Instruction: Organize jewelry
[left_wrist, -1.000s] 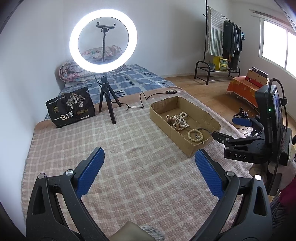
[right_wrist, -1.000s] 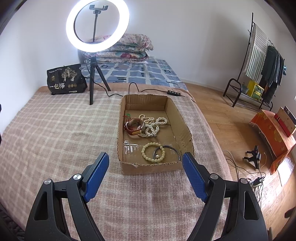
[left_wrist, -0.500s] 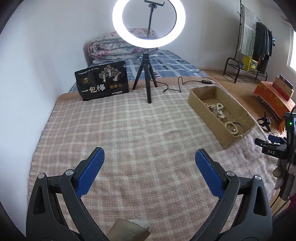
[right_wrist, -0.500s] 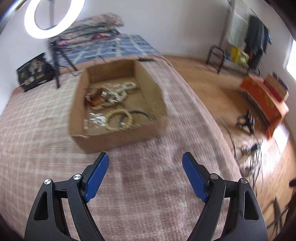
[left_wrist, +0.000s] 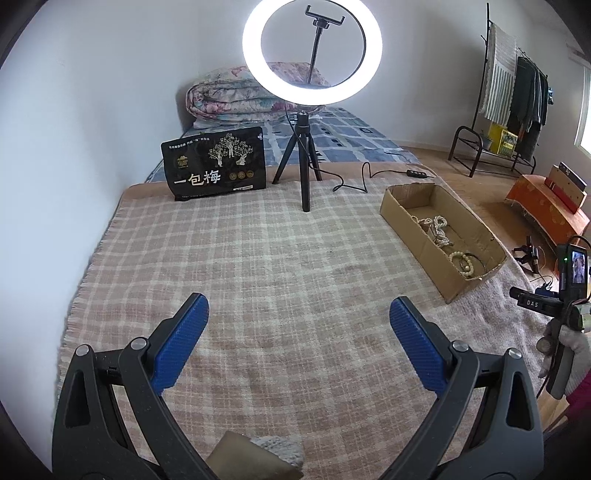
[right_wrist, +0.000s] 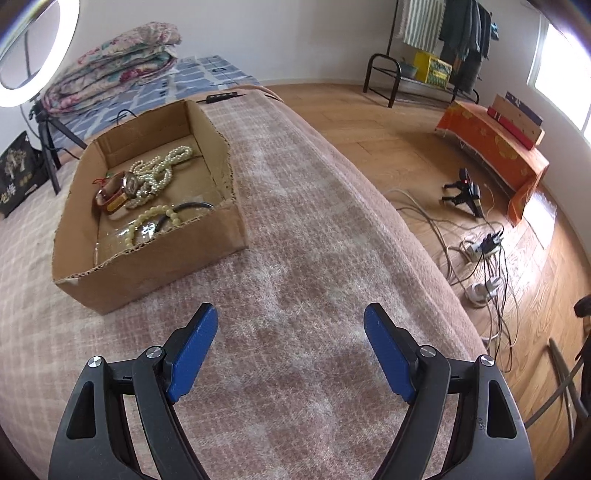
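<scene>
A shallow cardboard box (right_wrist: 155, 269) (left_wrist: 421, 229) rests on the checked blanket. Inside lie a tangle of white pearl strands (right_wrist: 162, 173), a brown watch (right_wrist: 118, 190), a cream bead bracelet (right_wrist: 147, 218) (left_wrist: 463, 260) and a dark bangle (right_wrist: 188, 208). My right gripper (right_wrist: 290, 321) hangs open over bare blanket, to the right of the box and nearer than it, with nothing between its blue pads. My left gripper (left_wrist: 299, 310) is open too, over the middle of the blanket, far left of the box. In the left wrist view the right gripper's body (left_wrist: 535, 304) shows at the right edge, held by a gloved hand (left_wrist: 569, 343).
A ring light on a tripod (left_wrist: 306, 162) and a black snack bag (left_wrist: 216, 168) stand at the blanket's far end, with its cable (left_wrist: 354, 184) trailing. The bed edge drops to a wooden floor (right_wrist: 424, 155) with cables and a power strip (right_wrist: 487, 243).
The right gripper has swung right and dropped lower, so the box moved from straight ahead to its upper left. The left gripper panned left, leaving the box farther right. Both stayed open.
</scene>
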